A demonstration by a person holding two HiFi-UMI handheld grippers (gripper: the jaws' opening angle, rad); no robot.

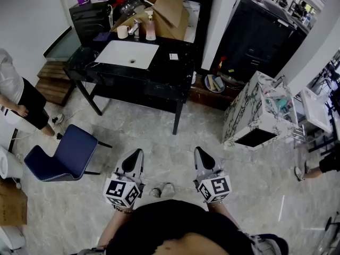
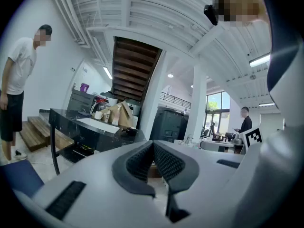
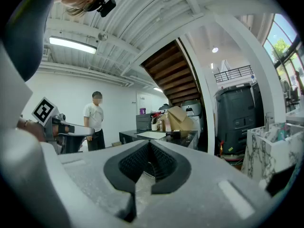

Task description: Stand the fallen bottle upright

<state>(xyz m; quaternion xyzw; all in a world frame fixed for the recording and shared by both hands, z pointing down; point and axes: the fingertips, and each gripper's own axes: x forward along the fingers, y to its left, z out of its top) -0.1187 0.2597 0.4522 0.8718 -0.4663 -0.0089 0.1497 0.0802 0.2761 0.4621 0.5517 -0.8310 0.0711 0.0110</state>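
A black table [image 1: 175, 86] with a white sink basin [image 1: 127, 53] stands across the room ahead of me. In the right gripper view a dark bottle [image 3: 173, 134] lies on its side near the table's near corner; it also shows as a dark shape [image 2: 128, 130] in the left gripper view. A pink bottle [image 1: 150, 26] and a cup [image 1: 122, 32] stand upright behind the basin. My left gripper [image 1: 137, 152] and right gripper [image 1: 198, 151] are held side by side, low and close to my body, far from the table. Both are shut with nothing in them.
A blue chair [image 1: 69, 153] stands at the left between me and the table. A marble-patterned cabinet [image 1: 255, 116] sits at the right. A person [image 1: 16, 97] stands at the far left by wooden steps [image 1: 53, 81]. Cardboard boxes [image 1: 167, 7] are piled behind the table.
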